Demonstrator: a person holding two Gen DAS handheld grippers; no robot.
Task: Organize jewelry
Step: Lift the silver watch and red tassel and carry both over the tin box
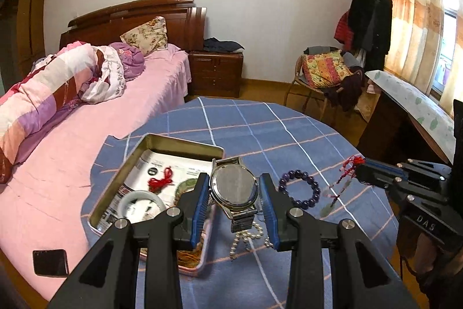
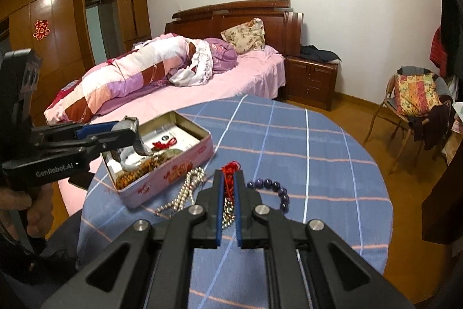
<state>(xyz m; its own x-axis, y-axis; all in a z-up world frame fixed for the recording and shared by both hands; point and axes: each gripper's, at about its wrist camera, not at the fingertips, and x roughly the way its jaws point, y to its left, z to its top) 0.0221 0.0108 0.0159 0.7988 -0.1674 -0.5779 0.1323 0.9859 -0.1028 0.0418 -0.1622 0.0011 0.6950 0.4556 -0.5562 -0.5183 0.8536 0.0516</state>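
Left to right across the round table under its blue checked cloth (image 2: 289,135). One dark phone (image 1: 49,262) lies on the pink bed sheet just off the table's left edge. One open pink tin (image 2: 185,161) sits at the table's left side; its side carries red printing too blurred to read. Inside it, in the left wrist view: one pale bangle (image 1: 141,203), one red cord knot (image 1: 162,180), one greenish stone piece (image 1: 188,186), orange beads at the near end, all on a printed paper liner, text illegible. Left gripper (image 1: 234,187): jaws partly spread, pads pressed on the case of one metal wristwatch (image 1: 235,188), caseback toward the camera, band hanging, held above the tin's right edge. Its body reads "GenRobot.AI" in the right wrist view. One pearl necklace (image 2: 185,190) lies on the cloth just beside the tin. Right gripper (image 2: 228,184): jaws pressed together, pinching one red cord pendant (image 1: 347,173) whose pale green stones dangle over the cloth. Its body reads "DAS". One purple bead bracelet (image 1: 301,190) lies flat on the cloth between the two grippers.
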